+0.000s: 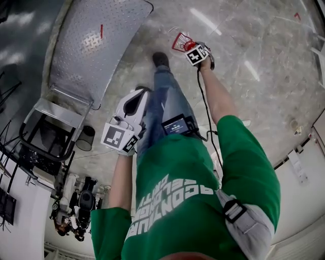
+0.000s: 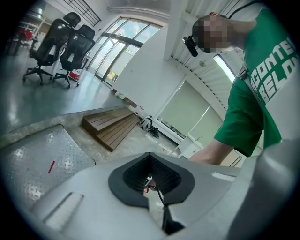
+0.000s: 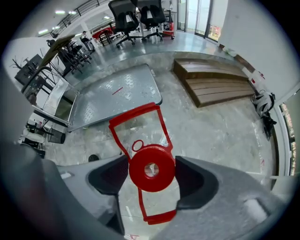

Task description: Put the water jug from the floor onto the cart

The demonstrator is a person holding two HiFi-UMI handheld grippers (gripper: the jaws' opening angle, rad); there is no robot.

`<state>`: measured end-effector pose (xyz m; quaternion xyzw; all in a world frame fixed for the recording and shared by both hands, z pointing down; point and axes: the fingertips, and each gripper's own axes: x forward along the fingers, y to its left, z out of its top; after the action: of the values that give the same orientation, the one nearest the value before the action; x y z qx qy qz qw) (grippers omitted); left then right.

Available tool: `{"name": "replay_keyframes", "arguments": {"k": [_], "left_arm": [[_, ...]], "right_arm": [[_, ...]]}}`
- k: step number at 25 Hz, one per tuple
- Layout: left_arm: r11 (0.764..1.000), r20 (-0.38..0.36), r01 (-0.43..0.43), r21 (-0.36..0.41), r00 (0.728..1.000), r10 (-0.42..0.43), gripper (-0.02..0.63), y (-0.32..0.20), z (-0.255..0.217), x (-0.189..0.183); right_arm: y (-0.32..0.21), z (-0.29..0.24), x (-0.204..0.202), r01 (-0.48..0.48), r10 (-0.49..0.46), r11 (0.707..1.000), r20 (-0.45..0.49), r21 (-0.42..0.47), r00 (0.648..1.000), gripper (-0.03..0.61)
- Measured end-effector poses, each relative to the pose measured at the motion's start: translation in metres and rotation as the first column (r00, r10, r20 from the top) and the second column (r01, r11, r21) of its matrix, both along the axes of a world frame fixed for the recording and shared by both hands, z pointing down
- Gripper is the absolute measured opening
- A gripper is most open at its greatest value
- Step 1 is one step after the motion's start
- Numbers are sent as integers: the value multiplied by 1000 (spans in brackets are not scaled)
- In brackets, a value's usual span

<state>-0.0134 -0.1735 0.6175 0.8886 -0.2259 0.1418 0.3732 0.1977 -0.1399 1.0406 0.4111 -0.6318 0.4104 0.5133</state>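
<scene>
The water jug (image 1: pixel 180 40) stands on the stone floor, clear with a red frame and a red cap (image 3: pixel 151 169). My right gripper (image 1: pixel 190 48) hangs straight down over it; in the right gripper view its jaws (image 3: pixel 151 176) stand open on either side of the cap, not pressing it. The cart (image 1: pixel 96 40) is a flat metal platform to the left, also visible as a diamond-plate deck (image 3: pixel 117 93) beyond the jug. My left gripper (image 1: pixel 137 96) hovers lower left beside my leg, and its jaws (image 2: pixel 150 180) are shut with nothing between them.
The cart's push handle (image 1: pixel 45 127) rises at its near end. Wooden steps (image 3: pixel 215 84) lie to the right of the cart. Office chairs (image 3: pixel 136 14) stand at the back. Gear on stands (image 1: pixel 76 208) is piled at lower left. My shoe (image 1: pixel 161 59) is near the jug.
</scene>
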Motion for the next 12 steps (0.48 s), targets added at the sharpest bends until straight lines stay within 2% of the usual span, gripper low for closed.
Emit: {"name": "replay_keyframes", "arguments": {"k": [6,12], "left_arm": [[999,27,36,-18,999,-36,14,-3,7,-1],[998,27,67,13,997,-68,14,-13,-4,1]], "right_arm": [[3,8,4,-29,29,999,-28,-16,999,293],[4,-3,11,-36,35,999,-31,-32,999,296]]}}
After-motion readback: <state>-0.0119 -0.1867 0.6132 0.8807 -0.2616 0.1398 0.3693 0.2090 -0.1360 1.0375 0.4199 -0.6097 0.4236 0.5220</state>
